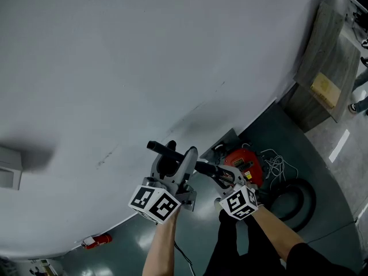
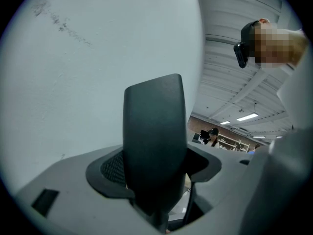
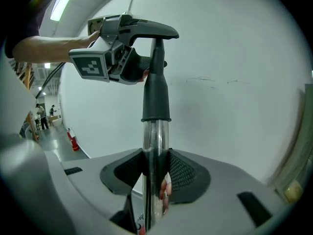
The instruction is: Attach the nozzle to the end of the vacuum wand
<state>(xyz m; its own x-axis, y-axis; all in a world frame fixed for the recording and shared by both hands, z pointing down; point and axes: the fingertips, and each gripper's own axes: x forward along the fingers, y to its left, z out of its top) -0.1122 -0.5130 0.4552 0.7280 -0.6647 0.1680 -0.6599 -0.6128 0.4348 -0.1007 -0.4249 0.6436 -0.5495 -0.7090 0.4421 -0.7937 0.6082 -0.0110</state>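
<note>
Right claw [image 3: 155, 174] is clamped on the shiny chrome vacuum wand [image 3: 155, 146]. Further out, the black plastic nozzle [image 3: 156, 89] has its collar over the wand's tip. It looks joined, though full seating is unconfirmed. Left claw [image 2: 156, 165] grips the nozzle's far end, held in mid-air before the white wall [image 1: 144, 50].

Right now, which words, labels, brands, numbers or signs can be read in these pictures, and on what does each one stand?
No text can be read in any view.
Left cube, right cube: black-and-white square markers only, no letters.
Label on the red vacuum body: too small to read.
Fire extinguisher: any print too small to read.
On the nozzle and the vacuum wand: no print shows.
</note>
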